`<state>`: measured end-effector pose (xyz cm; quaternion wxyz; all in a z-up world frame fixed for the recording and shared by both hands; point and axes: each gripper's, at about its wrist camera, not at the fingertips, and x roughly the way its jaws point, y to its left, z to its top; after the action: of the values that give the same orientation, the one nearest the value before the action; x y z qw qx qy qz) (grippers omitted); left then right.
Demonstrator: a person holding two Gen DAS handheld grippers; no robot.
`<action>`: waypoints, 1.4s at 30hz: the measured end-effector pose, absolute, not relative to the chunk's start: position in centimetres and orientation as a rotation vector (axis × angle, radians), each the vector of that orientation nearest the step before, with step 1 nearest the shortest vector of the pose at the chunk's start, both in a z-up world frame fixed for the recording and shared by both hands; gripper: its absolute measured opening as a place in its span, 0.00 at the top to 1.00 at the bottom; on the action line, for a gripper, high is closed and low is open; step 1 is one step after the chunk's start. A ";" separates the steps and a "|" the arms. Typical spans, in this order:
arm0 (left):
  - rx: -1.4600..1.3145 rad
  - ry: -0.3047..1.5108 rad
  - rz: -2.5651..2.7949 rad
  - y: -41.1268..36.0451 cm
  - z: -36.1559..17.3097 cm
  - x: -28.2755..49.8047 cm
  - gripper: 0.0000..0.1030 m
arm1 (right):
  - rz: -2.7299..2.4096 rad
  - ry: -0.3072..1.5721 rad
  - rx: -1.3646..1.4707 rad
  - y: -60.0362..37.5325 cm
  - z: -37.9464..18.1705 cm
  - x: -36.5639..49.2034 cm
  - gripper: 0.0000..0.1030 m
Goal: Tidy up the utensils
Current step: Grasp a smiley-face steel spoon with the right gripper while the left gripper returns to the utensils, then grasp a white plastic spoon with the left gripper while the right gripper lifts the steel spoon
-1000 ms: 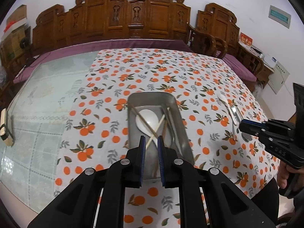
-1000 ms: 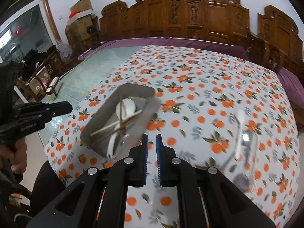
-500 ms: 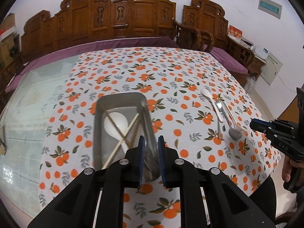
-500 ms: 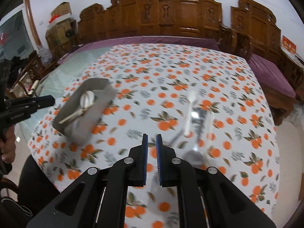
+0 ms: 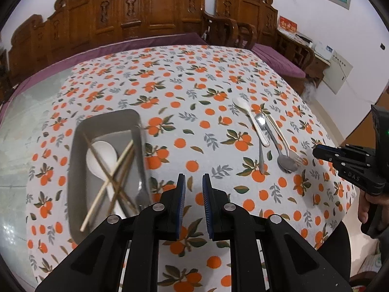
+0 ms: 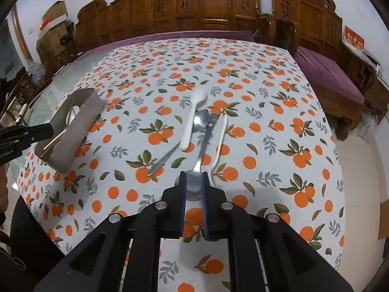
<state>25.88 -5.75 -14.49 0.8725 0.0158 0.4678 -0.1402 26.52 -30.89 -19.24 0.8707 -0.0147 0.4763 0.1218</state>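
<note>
A steel tray (image 5: 77, 150) on the orange-print cloth holds a white spoon (image 5: 101, 158) and several chopsticks (image 5: 114, 177); it also shows in the right wrist view (image 6: 73, 126). A loose pile lies to its right: a white spoon (image 6: 192, 119), metal spoons (image 6: 201, 121), a fork (image 6: 206, 136); the pile also shows in the left wrist view (image 5: 267, 136). My left gripper (image 5: 193, 182) is slightly open and empty, just right of the tray. My right gripper (image 6: 193, 182) is slightly open over the bowl of a metal spoon (image 6: 193, 185).
The table's near edge runs below both grippers. Carved wooden chairs (image 6: 206, 7) line the far side. A purple bench (image 6: 328, 77) stands to the right. Bare glass tabletop (image 5: 31, 102) lies left of the cloth.
Both grippers swung right. The left moved off the tray to its right side. The right came over the loose utensil pile and closer to it.
</note>
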 end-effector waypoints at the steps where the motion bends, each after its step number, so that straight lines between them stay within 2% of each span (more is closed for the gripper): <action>1: 0.036 0.982 -0.294 -5.9 -14.7 26.0 0.87 | 0.255 1.001 -0.028 -30.9 -19.5 26.8 0.87; 10: 0.046 1.005 -0.308 -7.3 -15.9 27.3 0.87 | 0.265 1.037 -0.028 -29.9 -21.8 30.5 0.86; 17: 0.055 1.011 -0.313 -8.0 -16.2 27.8 0.87 | 0.243 1.088 -0.070 -28.8 -24.0 33.5 0.79; 30: 0.049 1.010 -0.316 -7.8 -16.1 27.5 0.87 | 0.146 1.171 -0.090 -28.0 -25.4 35.4 0.77; 32: 0.046 1.002 -0.315 -7.6 -15.8 27.3 0.87 | 0.136 1.175 -0.092 -27.8 -25.4 35.3 0.81; 34: 0.045 0.997 -0.315 -7.4 -15.5 27.1 0.87 | 0.134 1.182 -0.079 -27.9 -25.4 35.4 0.91; 42: 0.055 0.982 -0.311 -7.0 -14.8 26.8 0.87 | 0.144 1.169 -0.041 -27.9 -24.2 34.4 0.93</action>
<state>26.77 -6.99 -14.77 0.8700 0.0261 0.4695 -0.1485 34.39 -27.88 -24.17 0.8312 -0.0195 0.5515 0.0680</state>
